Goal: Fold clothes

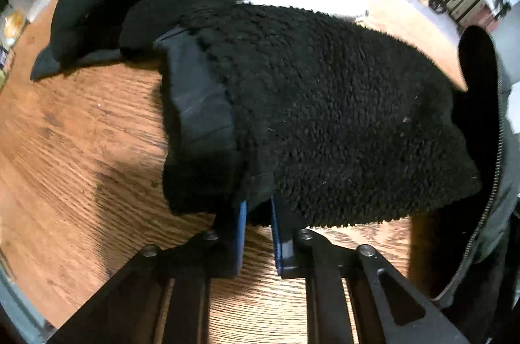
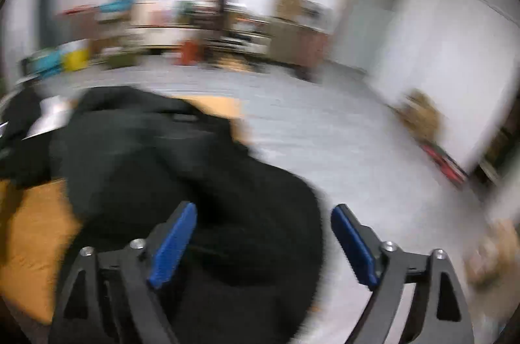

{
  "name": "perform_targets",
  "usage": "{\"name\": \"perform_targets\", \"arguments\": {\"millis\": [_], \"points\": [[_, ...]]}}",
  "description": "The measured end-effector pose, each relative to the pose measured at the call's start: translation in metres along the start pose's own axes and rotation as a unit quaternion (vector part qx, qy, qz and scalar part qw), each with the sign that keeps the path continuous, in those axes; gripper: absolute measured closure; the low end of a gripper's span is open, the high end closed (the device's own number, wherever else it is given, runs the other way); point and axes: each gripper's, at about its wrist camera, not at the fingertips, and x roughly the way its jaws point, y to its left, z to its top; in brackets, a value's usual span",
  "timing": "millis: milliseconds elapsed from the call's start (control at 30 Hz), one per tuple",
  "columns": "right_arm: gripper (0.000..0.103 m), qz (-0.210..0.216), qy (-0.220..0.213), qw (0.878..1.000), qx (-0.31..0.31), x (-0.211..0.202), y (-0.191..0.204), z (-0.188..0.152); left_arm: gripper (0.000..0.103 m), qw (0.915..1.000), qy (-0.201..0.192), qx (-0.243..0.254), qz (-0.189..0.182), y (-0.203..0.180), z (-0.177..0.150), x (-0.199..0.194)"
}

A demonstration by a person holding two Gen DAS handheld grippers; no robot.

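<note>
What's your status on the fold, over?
Left gripper shut on black fleece jacket, lifted over wooden table. Right gripper open, empty, view blurred. Nothing blocking.

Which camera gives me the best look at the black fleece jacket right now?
The left wrist view. There the black fleece jacket fills the frame, sharp enough to show its pile and zipper, with the left gripper shut on its edge. The right wrist view shows it only as a motion-blurred dark mass below the open right gripper.

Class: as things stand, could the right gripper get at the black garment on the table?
Probably yes: the right gripper is open and holds nothing, and the black garment lies right before its fingers, unobstructed, though the view is blurred.
</note>
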Motion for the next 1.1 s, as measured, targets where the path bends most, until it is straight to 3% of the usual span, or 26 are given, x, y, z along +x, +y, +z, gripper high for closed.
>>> {"name": "perform_targets", "arguments": {"millis": [67, 100, 167, 267, 333, 367, 400, 433, 467, 533, 600, 667, 700, 767, 833, 933, 967, 1000, 1033, 1100], "points": [[0.014, 0.086, 0.007, 0.995, -0.042, 0.012, 0.043, 0.007, 0.092, 1.0, -0.002, -0.004, 0.004, 0.013, 0.0, -0.004], [0.014, 0.123, 0.018, 0.991, -0.059, 0.022, 0.071, 0.008, 0.098, 1.0, -0.003, -0.006, 0.006, 0.02, -0.001, -0.006], [0.014, 0.161, 0.042, 0.982, -0.093, 0.05, 0.137, 0.006, 0.098, 0.9996, -0.003, -0.024, -0.014, 0.036, -0.002, -0.012], [0.018, 0.107, 0.051, 0.981, -0.157, 0.088, 0.221, -0.003, 0.096, 0.9943, -0.006, -0.063, -0.085, 0.06, -0.006, -0.025], [0.021, 0.094, 0.062, 0.973, -0.204, 0.107, 0.26, -0.007, 0.096, 0.9887, -0.008, -0.084, -0.123, 0.074, -0.009, -0.036], [0.021, 0.093, 0.066, 0.968, -0.224, 0.117, 0.274, -0.007, 0.088, 0.9874, -0.005, -0.089, -0.131, 0.077, -0.009, -0.039], [0.021, 0.088, 0.067, 0.964, -0.243, 0.124, 0.287, -0.008, 0.067, 0.9836, -0.005, -0.097, -0.152, 0.078, -0.01, -0.043], [0.019, 0.068, 0.059, 0.962, -0.256, 0.126, 0.298, -0.011, 0.054, 0.9791, -0.005, -0.105, -0.174, 0.079, -0.011, -0.047], [0.019, 0.046, 0.053, 0.962, -0.263, 0.13, 0.302, -0.013, 0.032, 0.9719, -0.009, -0.106, -0.21, 0.071, -0.011, -0.051], [0.019, 0.024, 0.072, 0.965, -0.249, 0.142, 0.297, -0.014, 0.027, 0.9576, -0.017, -0.089, -0.273, 0.045, -0.011, -0.061], [0.024, 0.031, 0.103, 0.971, -0.212, 0.154, 0.282, -0.013, 0.026, 0.9574, -0.017, -0.051, -0.284, 0.013, -0.016, -0.064], [0.05, 0.07, 0.129, 0.976, -0.158, 0.162, 0.257, -0.012, 0.026, 0.9599, -0.006, -0.011, -0.28, -0.028, -0.021, -0.06], [0.073, 0.103, 0.135, 0.978, -0.121, 0.164, 0.241, -0.012, 0.027, 0.96, 0.003, 0.003, -0.28, -0.052, -0.023, -0.055], [0.083, 0.167, 0.14, 0.975, -0.044, 0.167, 0.213, -0.015, 0.027, 0.9591, 0.019, 0.017, -0.282, -0.078, -0.027, -0.049], [0.088, 0.195, 0.137, 0.971, -0.006, 0.161, 0.198, -0.018, 0.027, 0.9568, 0.04, 0.034, -0.286, -0.115, -0.03, -0.036], [0.088, 0.22, 0.129, 0.967, 0.024, 0.15, 0.186, -0.022, 0.033, 0.9543, 0.068, 0.063, -0.284, -0.162, -0.033, -0.02], [0.088, 0.227, 0.128, 0.965, 0.033, 0.147, 0.183, -0.023, 0.048, 0.9561, 0.075, 0.07, -0.274, -0.176, -0.038, -0.014], [0.088, 0.235, 0.128, 0.963, 0.04, 0.144, 0.18, -0.023, 0.075, 0.958, 0.074, 0.069, -0.268, -0.184, -0.04, -0.007], [0.089, 0.247, 0.131, 0.959, 0.049, 0.142, 0.179, -0.024, 0.089, 0.9599, 0.073, 0.068, -0.262, -0.191, -0.042, -0.001], [0.089, 0.263, 0.134, 0.953, 0.063, 0.139, 0.181, -0.023, 0.095, 0.9624, 0.06, 0.061, -0.258, -0.185, -0.041, 0.002]]}}
